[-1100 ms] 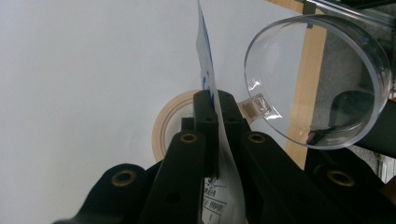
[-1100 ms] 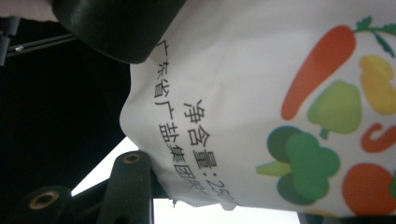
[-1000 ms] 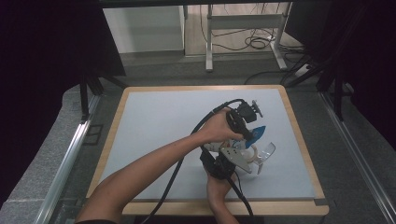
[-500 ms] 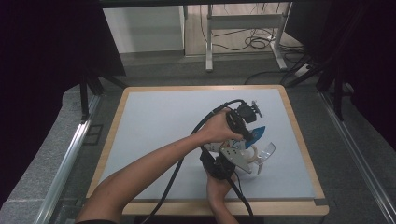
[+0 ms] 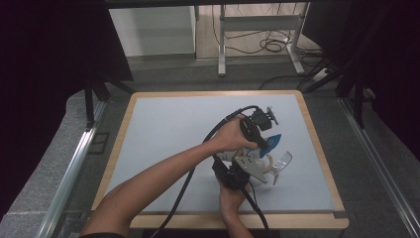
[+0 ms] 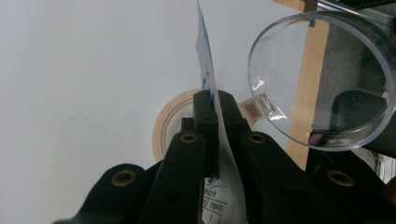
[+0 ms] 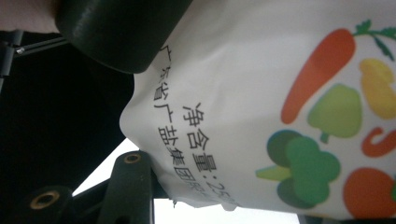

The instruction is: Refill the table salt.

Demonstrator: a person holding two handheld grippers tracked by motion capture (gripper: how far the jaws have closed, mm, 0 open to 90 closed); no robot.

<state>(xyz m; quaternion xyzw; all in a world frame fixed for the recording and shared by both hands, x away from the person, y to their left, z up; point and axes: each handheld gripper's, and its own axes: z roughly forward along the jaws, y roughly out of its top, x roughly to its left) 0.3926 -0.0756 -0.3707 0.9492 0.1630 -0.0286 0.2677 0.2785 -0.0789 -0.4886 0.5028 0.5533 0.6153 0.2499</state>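
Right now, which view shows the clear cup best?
The left gripper view: the clear cup lies on its side, its round mouth and small handle plain, beside the bag pinched in the left gripper. In the high view the cup is small and partly hidden by hands.

Both forearms bare, no sleeves in view. Left gripper (image 5: 267, 138): black body at centre of the high view, with a thick black cable looping to the lower left. Right gripper (image 5: 257, 166): black, topped by a grey three-cornered plate, cable trailing toward the bottom edge. Left gripper view, lower half: matte black jaws, squared tips, brass-ringed screw holes along each arm.
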